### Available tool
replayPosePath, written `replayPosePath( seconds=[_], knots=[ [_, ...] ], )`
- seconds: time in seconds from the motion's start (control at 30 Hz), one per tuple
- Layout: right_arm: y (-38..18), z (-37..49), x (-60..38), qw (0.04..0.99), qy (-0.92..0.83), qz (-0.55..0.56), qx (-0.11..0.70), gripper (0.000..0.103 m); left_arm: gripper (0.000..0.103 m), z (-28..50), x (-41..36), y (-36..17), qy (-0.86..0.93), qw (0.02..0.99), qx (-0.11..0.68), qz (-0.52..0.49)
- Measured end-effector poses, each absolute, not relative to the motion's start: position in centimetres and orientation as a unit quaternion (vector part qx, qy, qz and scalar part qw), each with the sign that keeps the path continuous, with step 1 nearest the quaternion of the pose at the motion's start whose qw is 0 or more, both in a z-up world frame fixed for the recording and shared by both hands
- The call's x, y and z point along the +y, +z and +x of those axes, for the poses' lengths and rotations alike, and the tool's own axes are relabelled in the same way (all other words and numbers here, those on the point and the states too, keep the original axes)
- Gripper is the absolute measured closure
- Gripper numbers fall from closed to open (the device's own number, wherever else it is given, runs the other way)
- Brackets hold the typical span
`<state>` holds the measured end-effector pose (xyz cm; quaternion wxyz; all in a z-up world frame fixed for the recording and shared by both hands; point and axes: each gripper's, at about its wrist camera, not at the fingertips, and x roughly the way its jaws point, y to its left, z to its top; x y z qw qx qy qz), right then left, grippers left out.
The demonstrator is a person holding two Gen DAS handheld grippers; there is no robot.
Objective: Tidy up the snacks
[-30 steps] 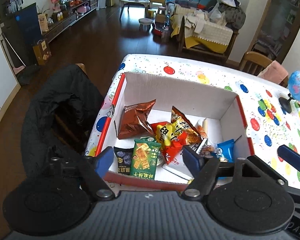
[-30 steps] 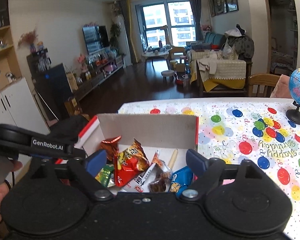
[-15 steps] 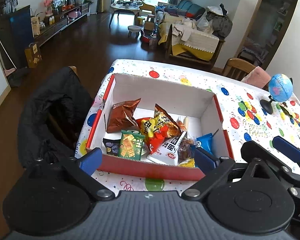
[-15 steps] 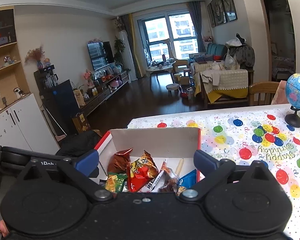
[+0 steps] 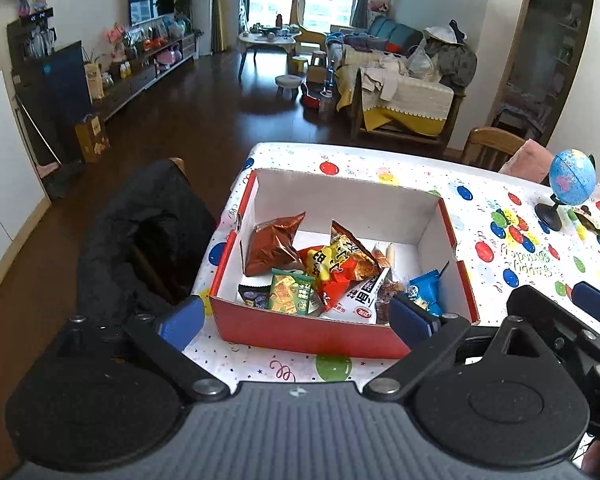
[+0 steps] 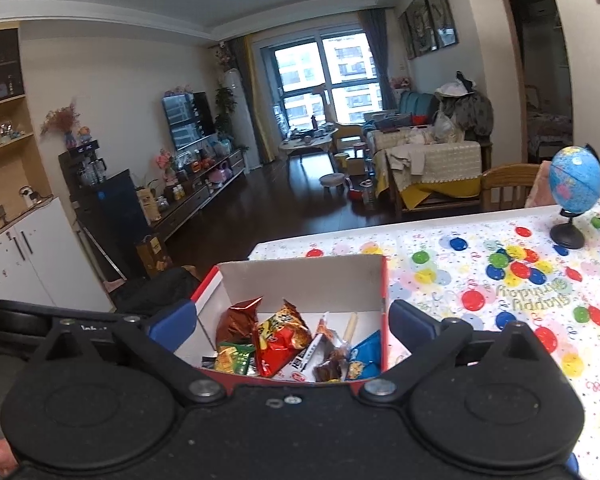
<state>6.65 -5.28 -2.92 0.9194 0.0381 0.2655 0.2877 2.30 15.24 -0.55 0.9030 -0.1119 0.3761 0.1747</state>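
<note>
While both sets of jaws stand wide apart w/ nothing between the pads, the snacks all sit in the red box (image 5: pixel 312 332) on the table (image 5: pixel 500 264), ahead of and below both grippers. The left gripper (image 5: pixel 296 318) has just been opening, as has the right gripper (image 6: pixel 290 324); neither touches a packet.

Seen past the left jaws: brown foil bag (image 5: pixel 274 246) lies ahead, nearer the left finger; red-yellow chip bag (image 5: pixel 336 264) roughly centred; green packet (image 5: pixel 294 291) just inside the near wall; blue wrapper (image 5: pixel 426 290) right beside the right finger.

Handling, as a guess: all light, soft, crinkly. Puffed bags are slippery foil/film w/ air inside, contents prob. brittle, so a hard squeeze on the belly could crush chips or pop the seal. Best hold looks like the flat crimped seam or a corner, e.g. the brown bag's upturned top corner. The blue wrapper and small sticks are thin & flat, harder to get under; pinch an edge that stands up. Packets overlap, so lifting one may drag a neighbour.
</note>
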Motion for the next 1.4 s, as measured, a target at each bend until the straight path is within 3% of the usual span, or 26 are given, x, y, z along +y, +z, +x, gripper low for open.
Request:
replayPosePath(
  seconds=[1.4],
  knots=[
    [-3.0,6.7,-6.5,0.932,0.233,0.035,0.274,0.001,0.004,0.6,13.9,0.5,0.175,0.914,0.351,-0.106]
  ],
)
